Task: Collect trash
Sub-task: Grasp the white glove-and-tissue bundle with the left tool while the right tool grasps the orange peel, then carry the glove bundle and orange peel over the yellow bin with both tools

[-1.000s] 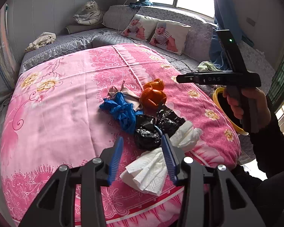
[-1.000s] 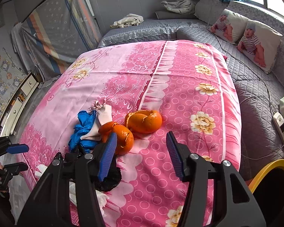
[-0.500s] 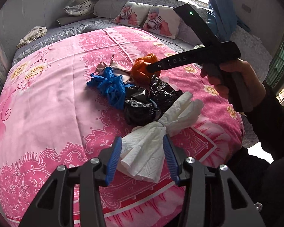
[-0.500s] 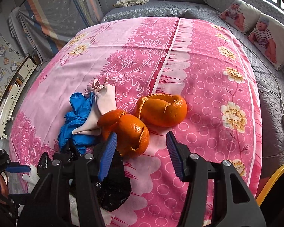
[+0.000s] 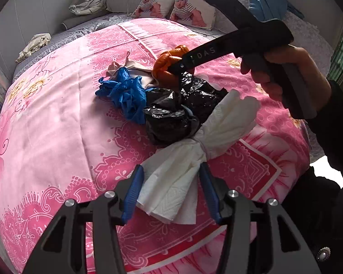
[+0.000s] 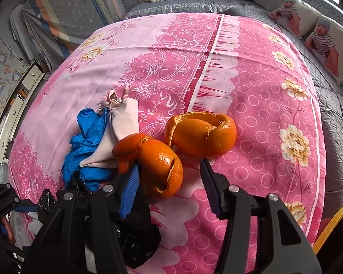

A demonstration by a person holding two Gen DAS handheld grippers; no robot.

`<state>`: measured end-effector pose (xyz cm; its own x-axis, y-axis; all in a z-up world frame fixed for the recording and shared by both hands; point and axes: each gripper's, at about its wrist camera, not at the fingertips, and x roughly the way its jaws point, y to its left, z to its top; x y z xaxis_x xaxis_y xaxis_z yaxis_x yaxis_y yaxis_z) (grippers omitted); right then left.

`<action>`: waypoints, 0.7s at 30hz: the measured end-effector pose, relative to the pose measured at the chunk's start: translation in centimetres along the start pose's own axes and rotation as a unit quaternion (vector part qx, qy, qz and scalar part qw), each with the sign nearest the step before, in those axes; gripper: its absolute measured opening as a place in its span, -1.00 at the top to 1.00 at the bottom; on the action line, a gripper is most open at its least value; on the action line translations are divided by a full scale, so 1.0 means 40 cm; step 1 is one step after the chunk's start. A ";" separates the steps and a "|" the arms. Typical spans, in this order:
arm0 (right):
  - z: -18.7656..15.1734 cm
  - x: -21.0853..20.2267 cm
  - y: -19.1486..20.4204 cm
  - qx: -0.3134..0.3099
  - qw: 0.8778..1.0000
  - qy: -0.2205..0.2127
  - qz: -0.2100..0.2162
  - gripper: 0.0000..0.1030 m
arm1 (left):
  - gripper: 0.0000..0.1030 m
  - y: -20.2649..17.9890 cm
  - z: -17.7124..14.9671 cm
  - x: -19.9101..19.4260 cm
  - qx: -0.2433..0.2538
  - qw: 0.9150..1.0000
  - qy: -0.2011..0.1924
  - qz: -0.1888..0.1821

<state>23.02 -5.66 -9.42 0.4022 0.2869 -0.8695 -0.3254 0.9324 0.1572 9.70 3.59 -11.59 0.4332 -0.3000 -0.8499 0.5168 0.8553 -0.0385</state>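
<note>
Near the bed's (image 5: 57, 137) front edge, the left gripper (image 5: 169, 191) has been opening, jaws part-spread astride the white tissue (image 5: 176, 182), not pressing. The right gripper (image 6: 169, 182) straddles the nearer orange peel (image 6: 157, 162), half-open, ungripped. Bare pink spread lies left.

White letters "DAS" on the right claw's (image 5: 180, 65) black body.

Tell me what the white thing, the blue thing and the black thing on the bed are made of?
The white bundle looks like soft paper towel: matte, with an embossed pattern and folds. The blue thing seems to be thin rubbery glove material, crumpled and slightly glossy, with what look like finger shapes. The black lump looks like thin plastic bag film: shiny and crinkled.
</note>
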 end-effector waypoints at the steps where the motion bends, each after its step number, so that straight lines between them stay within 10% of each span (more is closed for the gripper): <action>1: 0.001 0.003 0.000 0.000 1.000 0.002 0.004 0.25 | 0.26 -0.006 0.002 0.008 0.005 1.000 0.001 0.004; 21: -0.020 -0.127 -0.027 0.013 0.998 -0.063 0.004 0.52 | 0.59 0.012 -0.041 -0.082 -0.032 0.999 -0.039 -0.009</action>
<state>20.65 -8.31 -5.57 0.5049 0.3192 -0.8020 -0.3077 0.9346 0.1783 7.32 5.68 -9.68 0.4820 -0.3465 -0.8047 0.4788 0.8734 -0.0893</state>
